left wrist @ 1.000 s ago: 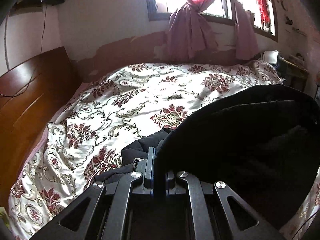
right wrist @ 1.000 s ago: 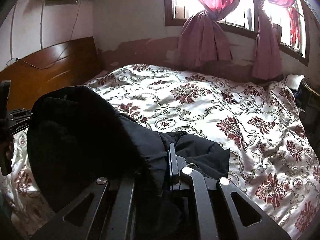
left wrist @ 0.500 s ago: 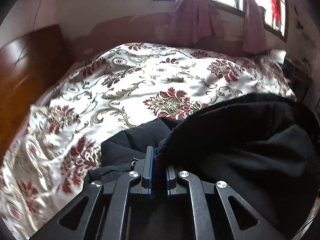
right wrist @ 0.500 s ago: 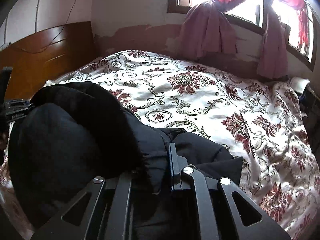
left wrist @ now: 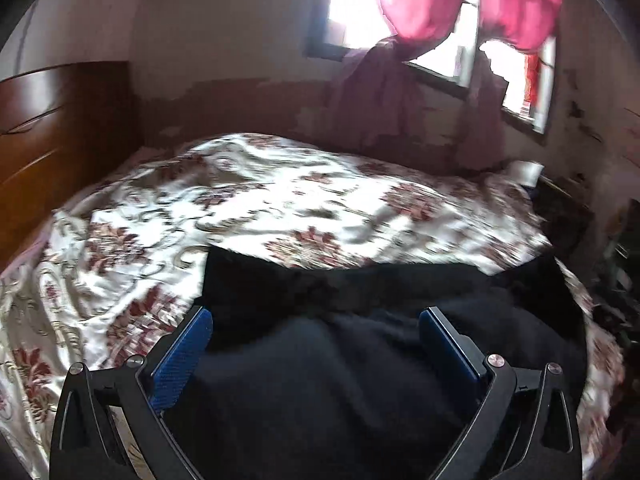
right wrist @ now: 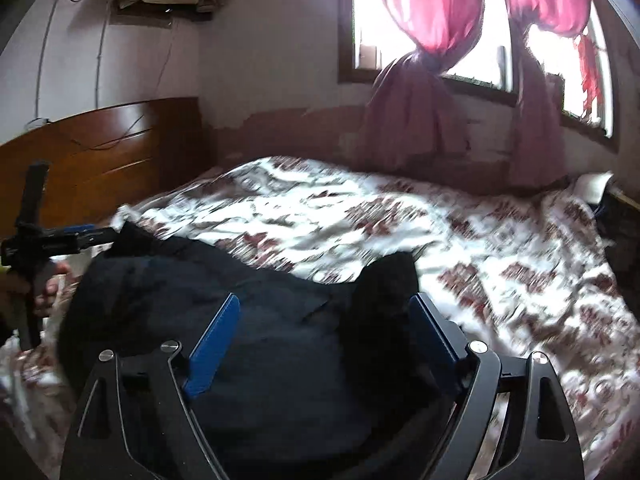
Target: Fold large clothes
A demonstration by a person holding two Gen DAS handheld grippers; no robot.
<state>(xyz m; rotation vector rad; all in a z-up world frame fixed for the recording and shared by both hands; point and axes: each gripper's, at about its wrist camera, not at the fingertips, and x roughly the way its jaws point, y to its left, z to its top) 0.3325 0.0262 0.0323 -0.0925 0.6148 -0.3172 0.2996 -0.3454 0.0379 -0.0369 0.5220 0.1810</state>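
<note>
- here, a black, soft, thick-looking garment lies bunched in a broad dark mound on a glossy white bedspread printed with dark-red floral scrolls.
- the left gripper stands with its blue-padded jaws spread wide, nothing clamped; the garment spreads directly ahead of and beneath it, filling the gap between the fingers.
- the right gripper is likewise splayed apart and empty, hovering over the near edge of the same dark heap.
- a polished curved wooden headboard rises at the left, pink knotted curtains hang at the bright window behind the bed.
</note>
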